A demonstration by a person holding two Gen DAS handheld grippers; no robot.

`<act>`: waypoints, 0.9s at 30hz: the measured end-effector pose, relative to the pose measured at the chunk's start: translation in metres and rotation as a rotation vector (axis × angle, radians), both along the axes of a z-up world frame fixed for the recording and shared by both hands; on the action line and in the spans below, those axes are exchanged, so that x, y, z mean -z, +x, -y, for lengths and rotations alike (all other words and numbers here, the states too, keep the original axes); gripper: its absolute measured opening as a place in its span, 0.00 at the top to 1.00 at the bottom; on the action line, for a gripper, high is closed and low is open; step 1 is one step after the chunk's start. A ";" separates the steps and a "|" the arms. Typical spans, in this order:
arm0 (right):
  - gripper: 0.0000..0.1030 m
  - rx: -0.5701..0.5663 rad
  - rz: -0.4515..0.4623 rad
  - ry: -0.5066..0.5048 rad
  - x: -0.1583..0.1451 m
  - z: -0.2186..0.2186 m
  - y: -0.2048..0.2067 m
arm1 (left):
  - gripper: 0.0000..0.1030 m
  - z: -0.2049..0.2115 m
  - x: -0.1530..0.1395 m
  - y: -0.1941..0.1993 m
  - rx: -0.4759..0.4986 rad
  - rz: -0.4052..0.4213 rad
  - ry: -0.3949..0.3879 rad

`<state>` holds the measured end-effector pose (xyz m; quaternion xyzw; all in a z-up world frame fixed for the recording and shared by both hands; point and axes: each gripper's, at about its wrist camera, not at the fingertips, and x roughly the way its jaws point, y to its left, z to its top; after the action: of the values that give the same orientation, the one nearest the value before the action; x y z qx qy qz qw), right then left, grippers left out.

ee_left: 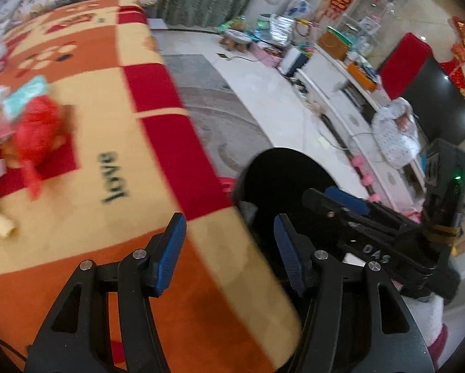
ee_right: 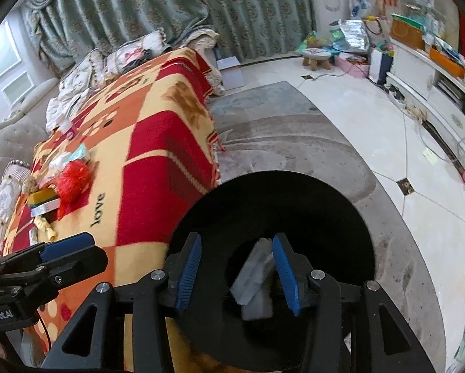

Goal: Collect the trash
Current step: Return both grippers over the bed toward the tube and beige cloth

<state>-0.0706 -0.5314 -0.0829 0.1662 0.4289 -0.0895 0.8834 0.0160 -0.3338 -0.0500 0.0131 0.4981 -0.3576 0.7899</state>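
Note:
A black round bin stands on the floor beside a low table under an orange, red and cream blanket. My right gripper hangs over the bin's mouth, jaws apart. A blurred grey wrapper lies between them, close to the right pad and clear of the left one. My left gripper is open and empty over the blanket's near corner, next to the bin. Trash lies on the blanket's far left: a red mesh bag, a teal packet and a beige scrap.
A grey rug and pale tiles surround the bin. A white TV cabinet with a dark screen lines the right wall. A small stool, bags and boxes crowd the far corner. Cushions sit behind the table.

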 end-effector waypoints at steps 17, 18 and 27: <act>0.47 -0.292 -0.001 -0.017 -0.004 -0.138 0.061 | 0.44 -0.157 0.007 0.029 -0.316 0.088 0.121; 0.47 -0.307 -0.003 -0.018 -0.003 -0.145 0.064 | 0.44 -0.167 0.008 0.031 -0.334 0.088 0.128; 0.46 -0.431 -0.023 -0.028 0.004 -0.204 0.092 | 0.44 -0.243 0.021 0.041 -0.449 0.059 0.152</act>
<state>0.0211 -0.3277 -0.0868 0.0574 0.4632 0.0935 0.8794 0.0574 -0.0907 -0.0708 -0.0282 0.4907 -0.1339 0.8605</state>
